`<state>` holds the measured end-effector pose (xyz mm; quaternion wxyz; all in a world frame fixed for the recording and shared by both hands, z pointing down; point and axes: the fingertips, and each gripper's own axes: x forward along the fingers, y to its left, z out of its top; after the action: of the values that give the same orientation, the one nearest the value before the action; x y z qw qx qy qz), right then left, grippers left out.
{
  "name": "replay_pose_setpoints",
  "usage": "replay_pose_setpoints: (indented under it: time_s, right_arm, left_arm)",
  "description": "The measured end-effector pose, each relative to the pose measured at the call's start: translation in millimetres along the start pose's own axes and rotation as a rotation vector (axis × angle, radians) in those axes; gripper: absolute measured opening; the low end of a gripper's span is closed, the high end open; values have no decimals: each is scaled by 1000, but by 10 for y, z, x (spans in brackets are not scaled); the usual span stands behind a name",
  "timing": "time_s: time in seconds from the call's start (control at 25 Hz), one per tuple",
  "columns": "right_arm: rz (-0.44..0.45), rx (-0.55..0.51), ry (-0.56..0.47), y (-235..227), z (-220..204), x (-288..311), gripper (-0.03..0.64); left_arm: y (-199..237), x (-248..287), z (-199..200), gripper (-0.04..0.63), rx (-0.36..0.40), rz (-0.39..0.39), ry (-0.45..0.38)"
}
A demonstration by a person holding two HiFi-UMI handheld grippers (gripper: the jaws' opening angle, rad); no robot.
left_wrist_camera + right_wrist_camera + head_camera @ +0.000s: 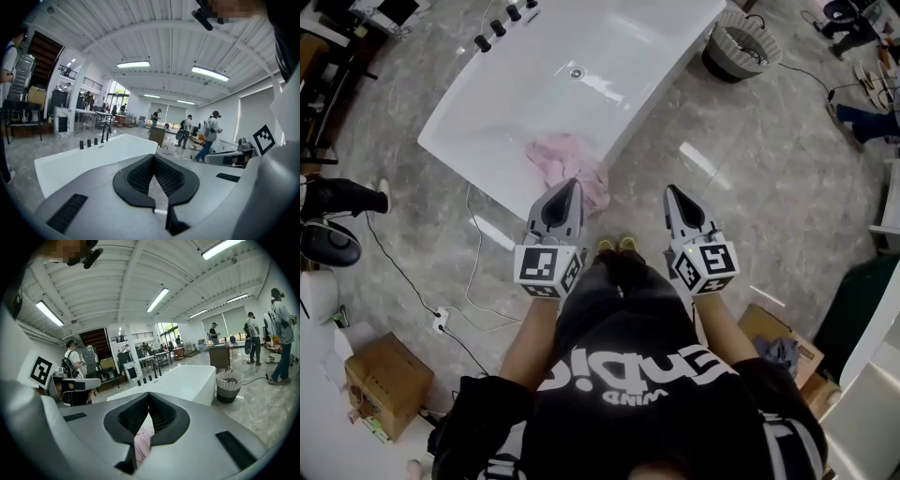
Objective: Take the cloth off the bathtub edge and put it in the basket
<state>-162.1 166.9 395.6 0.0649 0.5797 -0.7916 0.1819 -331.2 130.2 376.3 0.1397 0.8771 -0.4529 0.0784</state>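
cloth [569,167]: pink, crumpled, on bathtub [455,159] edge | basket [742,42]: upright, floor

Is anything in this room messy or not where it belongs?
Yes: a crumpled pink cloth is slung over the near edge of the white bathtub, part inside and part hanging down the outer wall. It looks dropped rather than folded. Loose cables also trail over the floor beside the tub.

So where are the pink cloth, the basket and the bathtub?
pink cloth [567,164], head view, middle of the crumpled heap.
basket [733,49], head view, its striped wall.
bathtub [525,89], head view, bare white inside.
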Motion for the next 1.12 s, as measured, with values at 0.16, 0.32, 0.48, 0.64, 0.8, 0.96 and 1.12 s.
replay_pose_setpoints:
  time_s: [0.16,0.32,0.48,0.64,0.8,0.96,1.12]
  right_arm:
    - [13,5,40,-72,-239,194,14]
    - [24,7,65,-142,-516,469,14]
    - [65,-16,86,-87,-816,778,14]
    - [80,-5,109,-124,-1083,987,14]
    - [86,7,129,-171,-1234,1099,14]
    - [89,1,134,-179,-1258,1098,14]
    - [69,13,142,-239,-1267,1067,14]
  left_arm:
    - [123,116,-299,12,-21,11,41]
    - [234,307,-630,12,-31,1,63]
    - [402,532,-989,12,-40,18,68]
    - [543,707,-1263,12,-44,42,76]
    - [622,793,-1418,14,-41,50,90]
    - [614,813,-1500,144,-56,35,105]
    - [555,850,-1594,325,-48,-1,146]
